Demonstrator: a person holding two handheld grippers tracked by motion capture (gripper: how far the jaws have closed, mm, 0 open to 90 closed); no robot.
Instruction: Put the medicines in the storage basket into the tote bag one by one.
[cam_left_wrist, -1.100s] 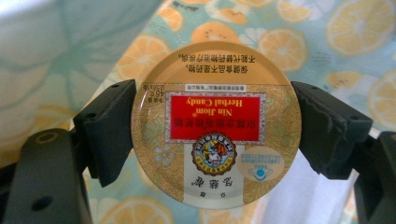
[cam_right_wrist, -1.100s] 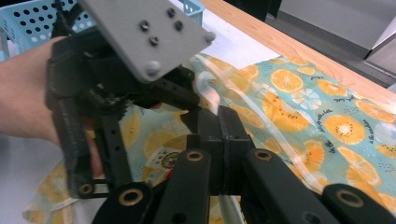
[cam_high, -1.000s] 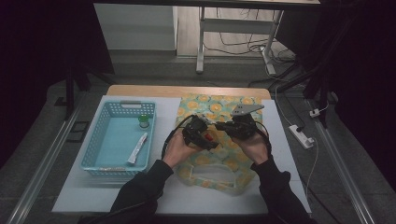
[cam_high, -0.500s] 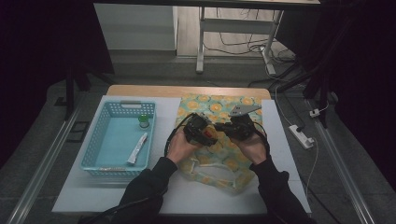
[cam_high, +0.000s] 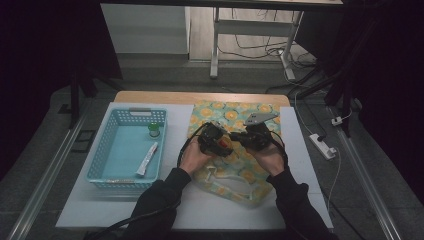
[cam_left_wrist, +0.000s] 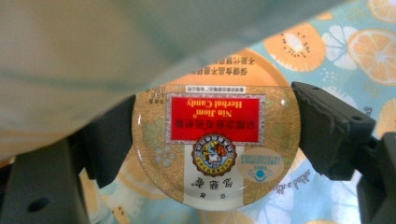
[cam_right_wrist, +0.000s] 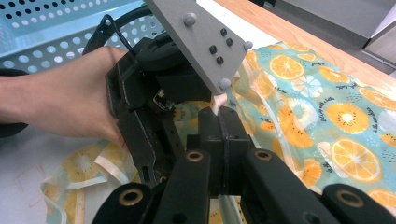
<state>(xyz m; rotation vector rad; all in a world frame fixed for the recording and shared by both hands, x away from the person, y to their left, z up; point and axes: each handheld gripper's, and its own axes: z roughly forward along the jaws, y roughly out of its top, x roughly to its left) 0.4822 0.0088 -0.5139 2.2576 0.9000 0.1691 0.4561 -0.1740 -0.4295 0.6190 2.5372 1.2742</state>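
Left gripper (cam_high: 216, 141) holds a round herbal candy tin (cam_left_wrist: 215, 144) crosswise between its two black jaws, the pads pressing on the tin's left and right edges; the jaws have just been easing a little wider, with the tin between them all the while. In the left gripper view the tin's red label reads upside down, and a pale fold of bag fabric (cam_left_wrist: 107, 56) hangs over its upper left. The tin sits at the mouth of an orange-slice patterned bag (cam_high: 235, 150) that lies on the white tabletop (cam_high: 125, 210), just right of the middle.

Right gripper (cam_right_wrist: 223, 122) has its jaws fully together, pinching the clear edge of the bag's opening (cam_right_wrist: 218, 101) and lifting it just beside the left gripper. Both hands meet over the bag in the high view.

To the left stands a light blue basket (cam_high: 105, 150) with a small green-capped jar (cam_high: 153, 130) and a white tube (cam_high: 148, 158) inside.
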